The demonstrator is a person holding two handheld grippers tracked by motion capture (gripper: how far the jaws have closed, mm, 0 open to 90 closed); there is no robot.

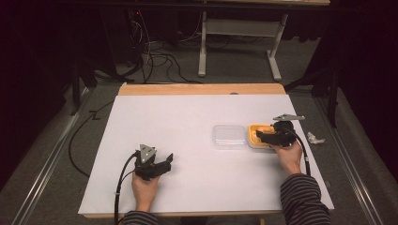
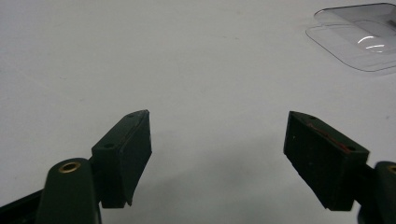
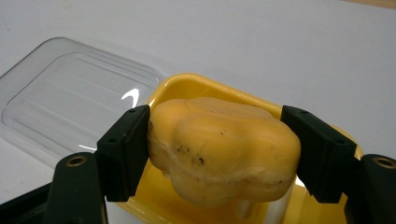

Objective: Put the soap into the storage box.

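Observation:
A yellow tray (image 1: 254, 133) sits on the white table at the right, with a clear plastic lid (image 1: 229, 136) lying flat just left of it. In the right gripper view, both pads press a pale yellow lumpy piece of food (image 3: 224, 151) that is held over the yellow tray (image 3: 196, 84); the clear lid (image 3: 74, 105) lies beyond at the left. My right gripper (image 1: 270, 137) is shut on that food. My left gripper (image 1: 162, 164) rests near the front left of the table, open, with bare table between its pads (image 2: 126, 149). The clear lid (image 2: 362, 39) appears at its upper right.
The white table surface (image 1: 178, 122) has a wooden strip along its far edge. A crumpled white scrap (image 1: 314, 138) lies on the floor past the right edge. Cables and a metal table frame (image 1: 239, 42) stand on the floor beyond.

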